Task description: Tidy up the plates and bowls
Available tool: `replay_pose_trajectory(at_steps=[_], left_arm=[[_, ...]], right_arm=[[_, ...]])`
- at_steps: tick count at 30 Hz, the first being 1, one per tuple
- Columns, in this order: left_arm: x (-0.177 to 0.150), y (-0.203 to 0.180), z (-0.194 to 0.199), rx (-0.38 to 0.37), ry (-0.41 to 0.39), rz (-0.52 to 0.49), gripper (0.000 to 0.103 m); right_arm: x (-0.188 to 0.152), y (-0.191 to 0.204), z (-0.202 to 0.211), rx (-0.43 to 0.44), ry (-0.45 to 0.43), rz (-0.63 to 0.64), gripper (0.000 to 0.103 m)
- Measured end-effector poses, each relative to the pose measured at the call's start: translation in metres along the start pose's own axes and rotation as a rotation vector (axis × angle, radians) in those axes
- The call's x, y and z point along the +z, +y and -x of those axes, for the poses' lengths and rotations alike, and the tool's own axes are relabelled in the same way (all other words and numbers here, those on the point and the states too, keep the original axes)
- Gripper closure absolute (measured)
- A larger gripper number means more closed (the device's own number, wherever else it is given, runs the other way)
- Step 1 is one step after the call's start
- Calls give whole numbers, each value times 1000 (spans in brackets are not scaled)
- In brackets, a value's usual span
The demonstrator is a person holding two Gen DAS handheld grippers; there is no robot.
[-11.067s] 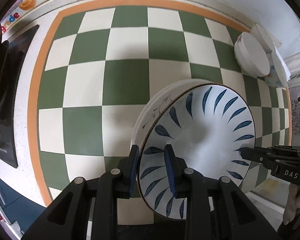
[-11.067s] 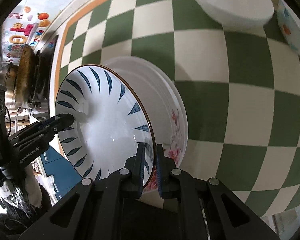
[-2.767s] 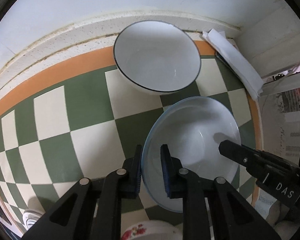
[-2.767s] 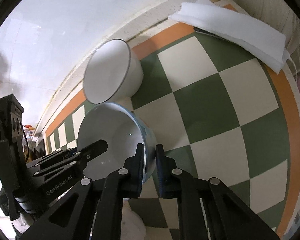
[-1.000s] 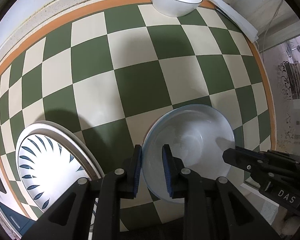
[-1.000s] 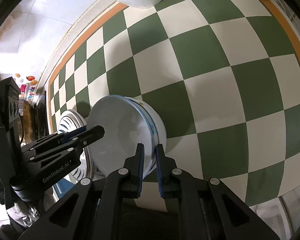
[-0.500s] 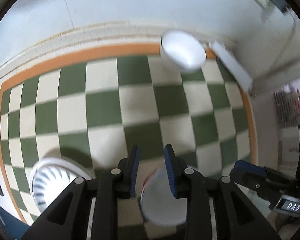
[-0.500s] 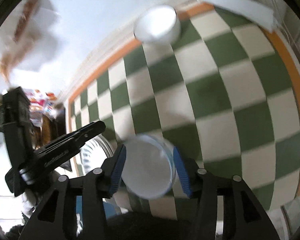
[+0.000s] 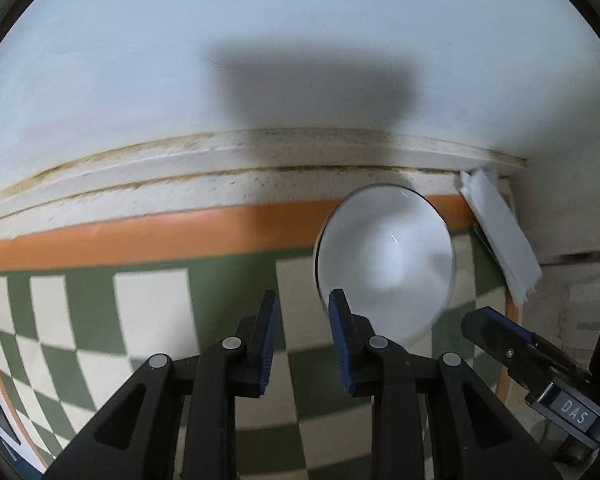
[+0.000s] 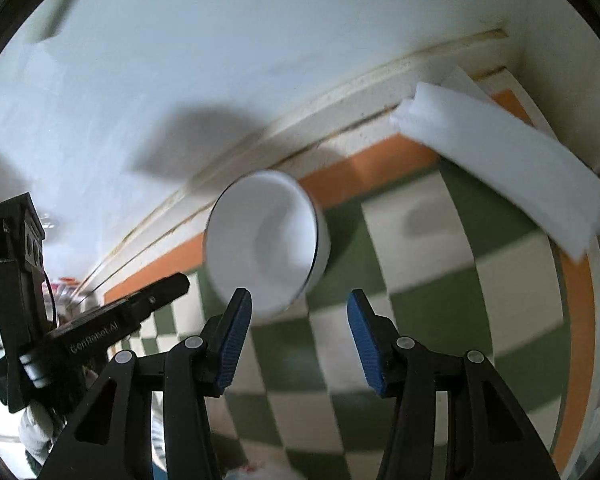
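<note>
Both sets of jaws are empty. The right gripper [image 10: 300, 336] stands well apart, its jaws having just opened; the left gripper [image 9: 302, 338] shows only a narrow gap. The white bowl [image 10: 266, 240] lies ahead of both, near the tabletop's [image 10: 420, 312] back edge. It sits nearer the left jaws, almost touching one blue ribbed pad. It is round, smooth, glossy and dark-rimmed, on checked green and cream cloth.

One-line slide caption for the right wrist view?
Right gripper, fingers apart and empty, faces a white bowl on the checkered mat by the wall.
</note>
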State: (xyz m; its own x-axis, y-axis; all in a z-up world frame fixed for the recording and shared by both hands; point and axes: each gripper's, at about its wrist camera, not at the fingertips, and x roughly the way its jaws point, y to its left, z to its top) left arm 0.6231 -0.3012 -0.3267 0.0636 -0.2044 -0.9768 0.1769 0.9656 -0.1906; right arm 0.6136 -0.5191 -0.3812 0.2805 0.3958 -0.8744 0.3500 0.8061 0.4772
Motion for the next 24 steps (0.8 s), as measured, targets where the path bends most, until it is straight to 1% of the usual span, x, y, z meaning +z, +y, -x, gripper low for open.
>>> replay_pose_trajectory(at_steps=[3, 5, 6, 7, 8, 9, 10, 15, 20, 24], left_arm=[[13, -4, -27, -4, 49, 2, 79], [16, -8, -40, -9, 63, -10, 80], [17, -10, -45, -3, 61, -23, 80], [17, -12, -47, -2, 55, -34, 81], [17, -15, -50, -17, 47, -48, 83], [16, -16, -51, -13, 42, -54, 84], [15, -17, -50, -11, 34, -60, 84], [10, -17, -43, -22, 14, -60, 84], [-5, -18, -26, 9, -11, -83, 84], [-17, -17, -8, 10, -34, -88, 84]], right_arm=[[13, -2, -21, -1, 26, 0, 50], [18, -4, -33, 1, 44, -1, 50], [20, -7, -39, -1, 53, -4, 54], [20, -9, -42, -7, 56, -6, 64], [20, -11, -48, -9, 57, -8, 71], [20, -12, -50, -6, 61, -10, 83], [20, -13, -51, 1, 62, -12, 85], [17, -7, -47, -25, 48, 15, 88], [10, -2, -41, -17, 60, 28, 88], [0, 5, -27, -8, 55, 46, 88]])
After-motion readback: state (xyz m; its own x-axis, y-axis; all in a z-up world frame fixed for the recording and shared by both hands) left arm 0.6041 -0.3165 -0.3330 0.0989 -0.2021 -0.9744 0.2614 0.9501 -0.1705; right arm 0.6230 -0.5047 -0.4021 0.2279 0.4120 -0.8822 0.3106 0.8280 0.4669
